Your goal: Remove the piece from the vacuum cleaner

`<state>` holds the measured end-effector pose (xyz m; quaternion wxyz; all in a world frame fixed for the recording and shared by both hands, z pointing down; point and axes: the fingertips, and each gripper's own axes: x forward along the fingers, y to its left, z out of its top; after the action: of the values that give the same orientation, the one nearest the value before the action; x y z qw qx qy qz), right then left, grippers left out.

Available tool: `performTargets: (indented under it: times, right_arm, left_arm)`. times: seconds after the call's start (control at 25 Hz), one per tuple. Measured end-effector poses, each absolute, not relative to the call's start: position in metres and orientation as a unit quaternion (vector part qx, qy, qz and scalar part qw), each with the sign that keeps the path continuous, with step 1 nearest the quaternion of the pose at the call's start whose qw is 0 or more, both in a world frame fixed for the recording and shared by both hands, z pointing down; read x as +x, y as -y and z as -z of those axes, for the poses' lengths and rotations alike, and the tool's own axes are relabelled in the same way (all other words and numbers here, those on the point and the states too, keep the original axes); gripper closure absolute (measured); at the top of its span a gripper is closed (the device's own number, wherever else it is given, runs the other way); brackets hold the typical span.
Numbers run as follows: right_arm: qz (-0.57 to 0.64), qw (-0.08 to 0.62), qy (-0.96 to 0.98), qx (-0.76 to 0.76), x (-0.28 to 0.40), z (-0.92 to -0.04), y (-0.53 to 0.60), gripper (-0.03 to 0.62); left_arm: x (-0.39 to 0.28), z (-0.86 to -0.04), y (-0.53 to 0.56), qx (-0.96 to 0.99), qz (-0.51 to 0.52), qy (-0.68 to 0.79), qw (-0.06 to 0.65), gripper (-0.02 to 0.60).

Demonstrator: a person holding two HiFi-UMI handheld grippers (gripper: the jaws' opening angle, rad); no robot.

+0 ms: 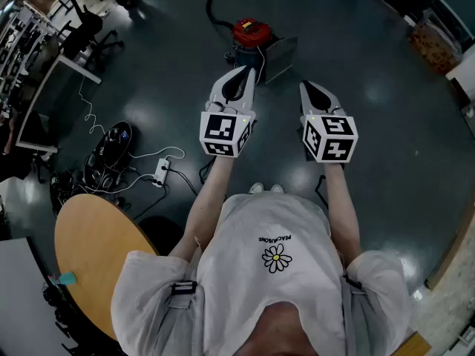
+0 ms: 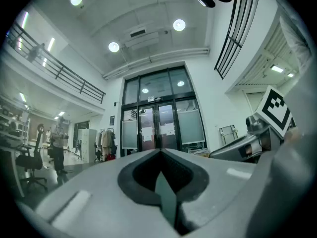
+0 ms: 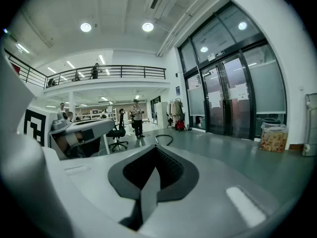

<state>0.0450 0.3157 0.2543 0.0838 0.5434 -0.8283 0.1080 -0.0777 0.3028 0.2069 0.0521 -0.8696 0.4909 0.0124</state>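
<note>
The vacuum cleaner (image 1: 249, 41), with a red lid and a dark body, stands on the dark floor ahead of me. A black hose (image 1: 215, 6) runs from it toward the back, and a grey flat piece (image 1: 280, 58) leans at its right side. My left gripper (image 1: 241, 71) is held in the air with its tip just short of the vacuum, jaws shut and empty (image 2: 161, 152). My right gripper (image 1: 308, 86) hangs beside it, further right, also shut on nothing (image 3: 156, 150). Both gripper views look level across the hall, so the vacuum is out of their sight.
A round wooden table (image 1: 96, 258) stands at my lower left. A power strip with cables (image 1: 159, 170) and a black device (image 1: 115, 139) lie on the floor to the left. Office chairs (image 1: 82, 28) and desks are at the far left. Glass doors (image 2: 158, 123) face me.
</note>
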Motion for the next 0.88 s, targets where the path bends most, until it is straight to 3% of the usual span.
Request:
performTargets:
  times: [0.88]
  right_arm:
    - [-0.107,0.091,0.832,0.536,0.063,-0.276,-0.320,0.569]
  left_arm:
    - [-0.065,-0.232,-0.302,-0.866,0.000,-0.499,0.031,0.575]
